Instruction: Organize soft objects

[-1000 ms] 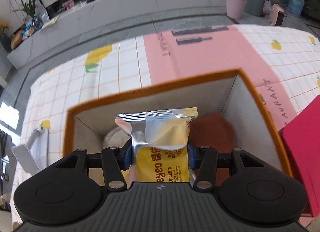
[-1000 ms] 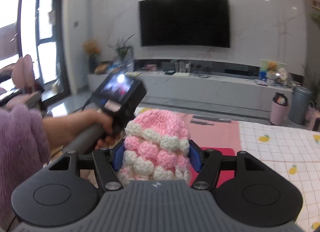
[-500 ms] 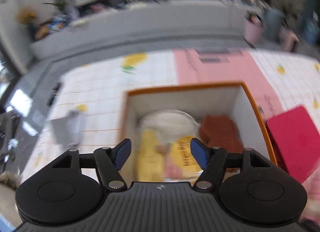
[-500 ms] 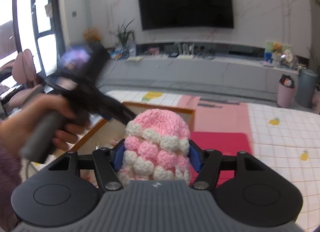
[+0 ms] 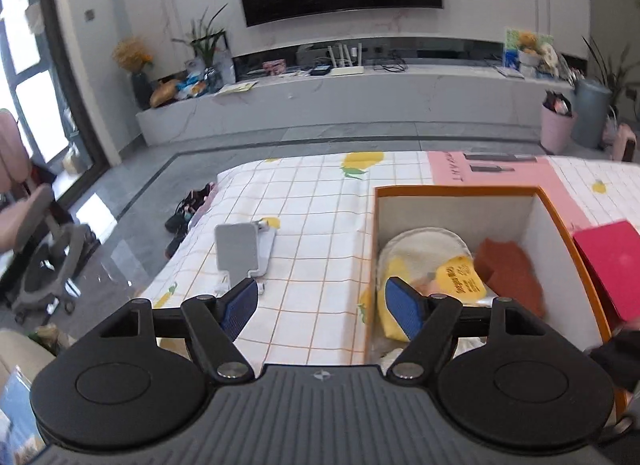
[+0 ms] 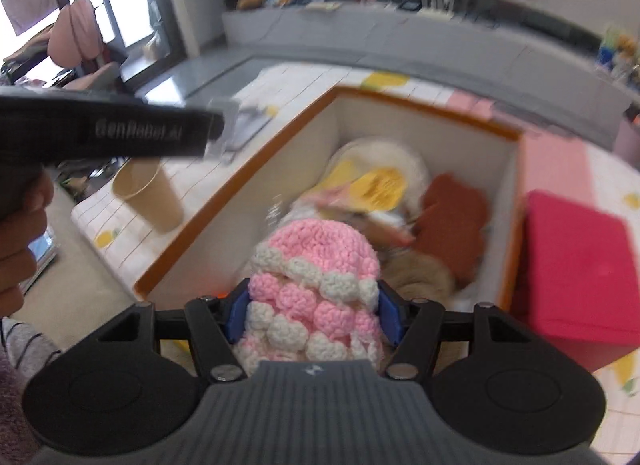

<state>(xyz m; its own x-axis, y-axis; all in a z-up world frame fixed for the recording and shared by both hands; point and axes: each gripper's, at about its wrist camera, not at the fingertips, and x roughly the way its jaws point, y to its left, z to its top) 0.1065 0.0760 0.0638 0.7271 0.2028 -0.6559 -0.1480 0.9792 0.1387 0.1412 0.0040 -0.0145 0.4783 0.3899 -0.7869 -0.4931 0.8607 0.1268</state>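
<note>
Above the orange-rimmed box [image 6: 240, 181], the right gripper [image 6: 313, 315] tilts steeply down, clamped on the pink-and-white crocheted hat [image 6: 316, 285]. Left of the box, the left gripper [image 5: 322, 305] angles downward, its jaws opening with nothing between them.

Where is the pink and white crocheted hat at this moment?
In the right wrist view, the crocheted hat is clamped in the right gripper, over the near end of the orange-rimmed box.
</note>
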